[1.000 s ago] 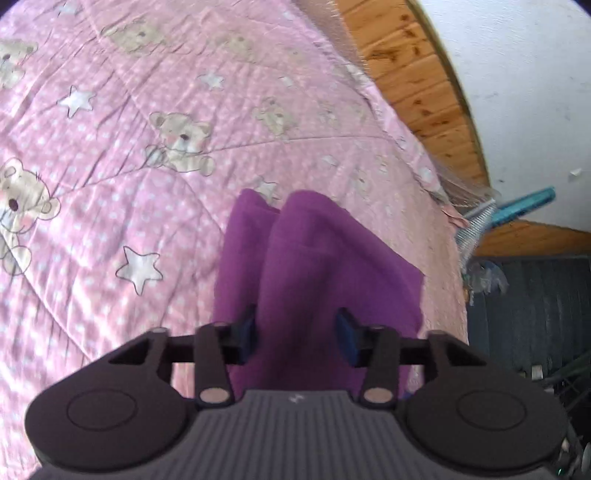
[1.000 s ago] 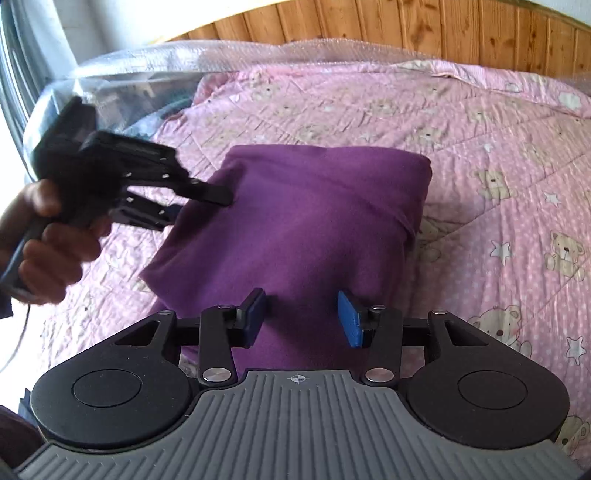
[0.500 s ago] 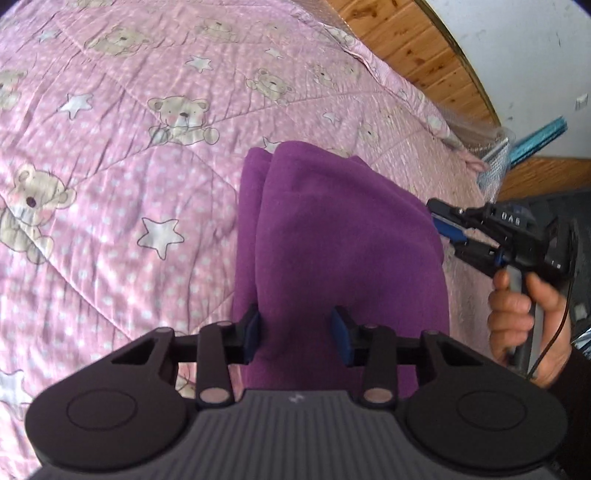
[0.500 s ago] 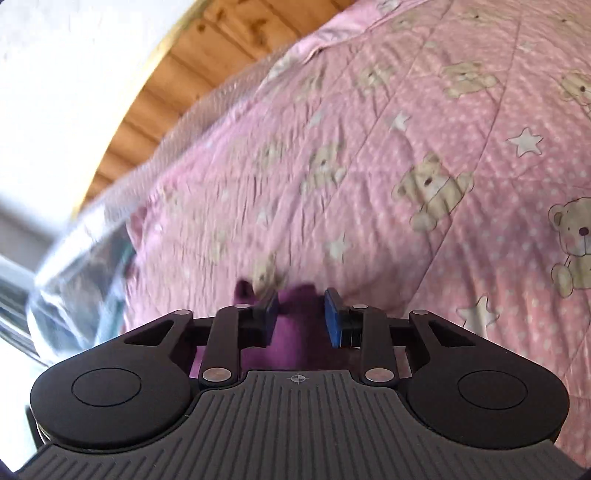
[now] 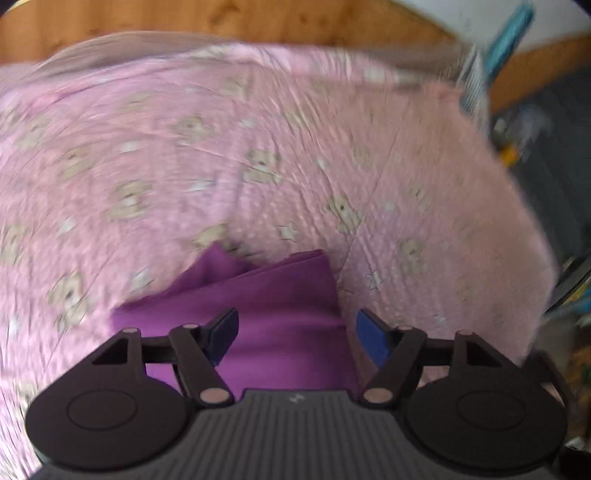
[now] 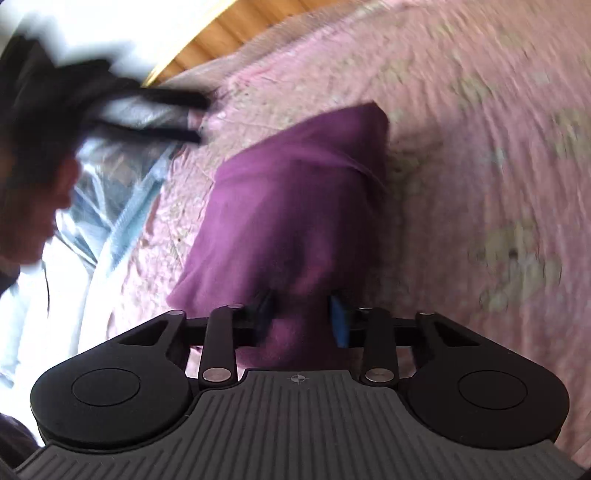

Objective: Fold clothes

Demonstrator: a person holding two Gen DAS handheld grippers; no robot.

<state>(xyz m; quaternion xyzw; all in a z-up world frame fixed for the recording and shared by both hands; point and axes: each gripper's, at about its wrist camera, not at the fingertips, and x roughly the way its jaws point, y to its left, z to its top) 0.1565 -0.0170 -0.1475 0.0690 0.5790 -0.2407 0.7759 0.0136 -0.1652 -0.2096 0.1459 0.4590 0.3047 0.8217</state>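
Left wrist view looks down over the left gripper (image 5: pixel 297 334), whose jaws are opening wide; the folded purple garment (image 5: pixel 280 317) lies beneath and between them, but the blue pads (image 5: pixel 373 338) stand clear of the cloth, so nothing is held. Beyond the fingertips the pink bear-and-star quilt (image 5: pixel 258 147) spreads away, blurred, up to a wooden wall panel (image 5: pixel 184 18) at the far side.

From the right wrist, the right gripper (image 6: pixel 303 317) has its jaws drawn in narrow with a bunch of the purple garment (image 6: pixel 295 206) between them, and the pads look pressed against the fabric on both sides. The rest of the garment stretches ahead of this claw across the quilt (image 6: pixel 480 147). Off to its upper left the left gripper (image 6: pixel 177 118) appears as a dark smear with its fingers apart, well away from the cloth, gripped by a person's hand (image 6: pixel 37 206). Clear plastic sheeting (image 6: pixel 122 184) lies under that claw
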